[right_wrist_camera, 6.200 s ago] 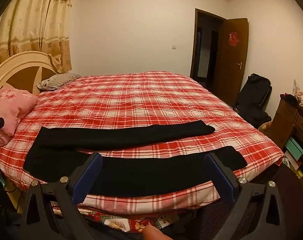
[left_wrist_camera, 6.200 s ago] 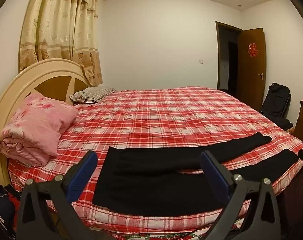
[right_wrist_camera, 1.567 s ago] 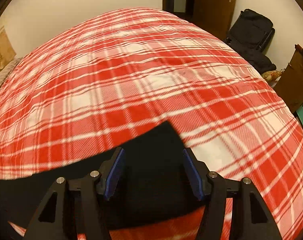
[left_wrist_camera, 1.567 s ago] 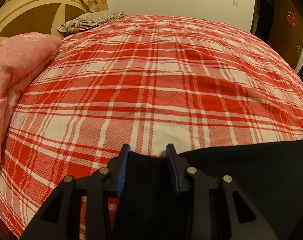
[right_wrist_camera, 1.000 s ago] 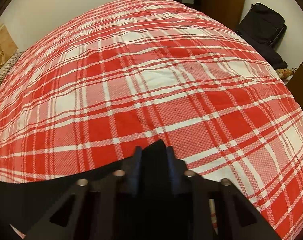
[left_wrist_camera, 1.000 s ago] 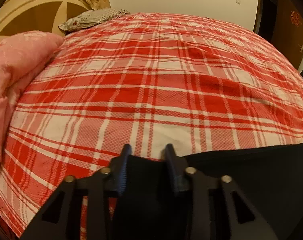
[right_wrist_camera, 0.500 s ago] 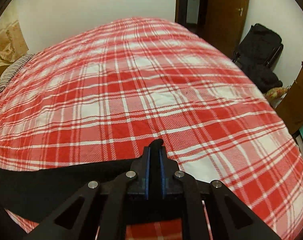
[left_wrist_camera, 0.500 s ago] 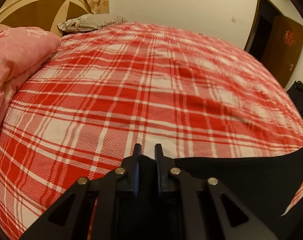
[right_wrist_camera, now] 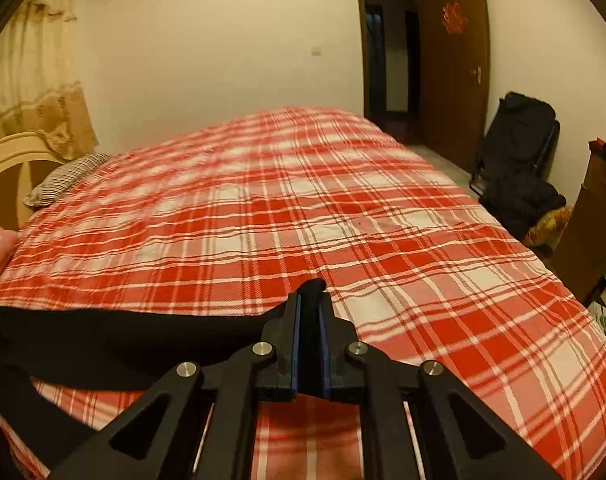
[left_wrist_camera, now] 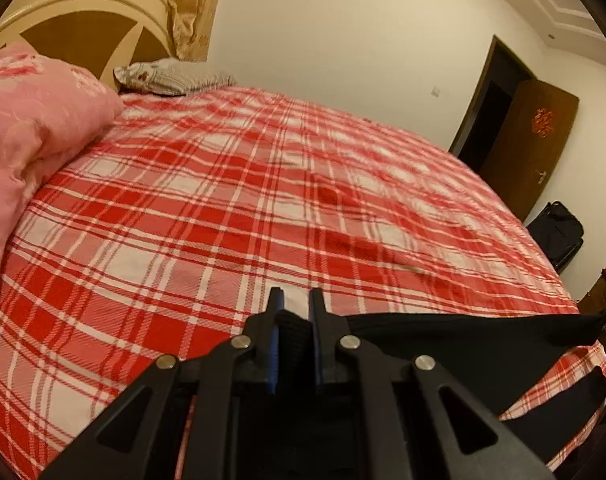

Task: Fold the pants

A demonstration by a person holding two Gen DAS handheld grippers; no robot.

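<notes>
Black pants (left_wrist_camera: 463, 344): stretched lengthwise between left gripper (left_wrist_camera: 294, 300) and right gripper (right_wrist_camera: 310, 304), each pinching one end, raised over near edge of plaid bed (left_wrist_camera: 263, 200)

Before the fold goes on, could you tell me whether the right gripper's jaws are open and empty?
No, the right gripper is shut on the black pants, with cloth poking out between its fingers.

1. The left wrist camera is looking along its gripper (left_wrist_camera: 294, 300), tilted down, across the plaid bedspread (left_wrist_camera: 223, 200) from the near edge toward the headboard (left_wrist_camera: 83, 20) and door (left_wrist_camera: 535, 148).
2. The right wrist camera is facing likewise, sharing bedspread (right_wrist_camera: 303, 200), door (right_wrist_camera: 455, 60) and striped pillow (right_wrist_camera: 63, 178).
</notes>
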